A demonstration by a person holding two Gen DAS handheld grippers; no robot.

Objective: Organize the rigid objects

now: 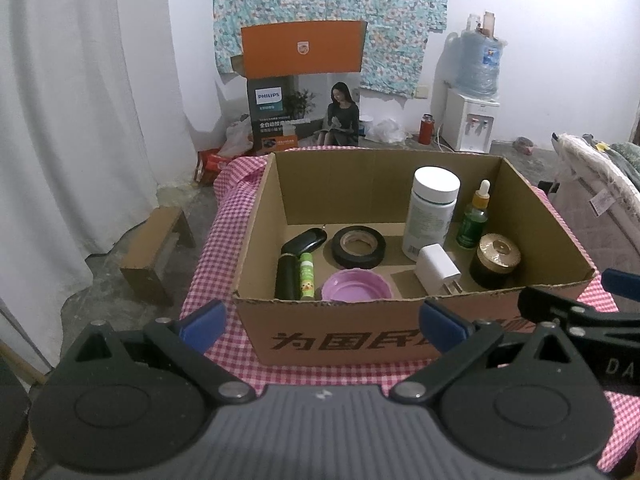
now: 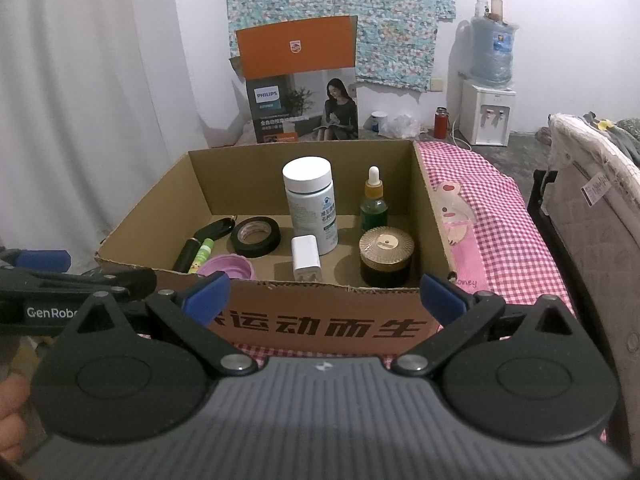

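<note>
An open cardboard box [image 1: 352, 332] [image 2: 320, 320] stands on a pink checked cloth. Inside are a white bottle [image 1: 432, 212] [image 2: 310, 204], a green dropper bottle [image 1: 476, 216] [image 2: 374, 204], a dark jar with a gold lid [image 1: 496, 260] [image 2: 386, 254], a white charger [image 1: 438, 268] [image 2: 306, 256], a black tape roll [image 1: 359, 246] [image 2: 256, 236], a pink lid [image 1: 356, 286] [image 2: 228, 268], a green stick [image 1: 306, 276] [image 2: 202, 256], a black tube [image 1: 287, 278] [image 2: 186, 256] and a black key fob [image 1: 304, 242] [image 2: 214, 230]. My left gripper [image 1: 322, 320] and right gripper [image 2: 324, 294] are open and empty, just in front of the box.
The cloth-covered table [image 2: 500, 220] extends right of the box. A chair back with padding [image 2: 592, 216] stands at right. Beyond are a Philips carton [image 1: 304, 96], a water dispenser [image 1: 474, 120], and a small wooden stool [image 1: 156, 252] on the floor at left.
</note>
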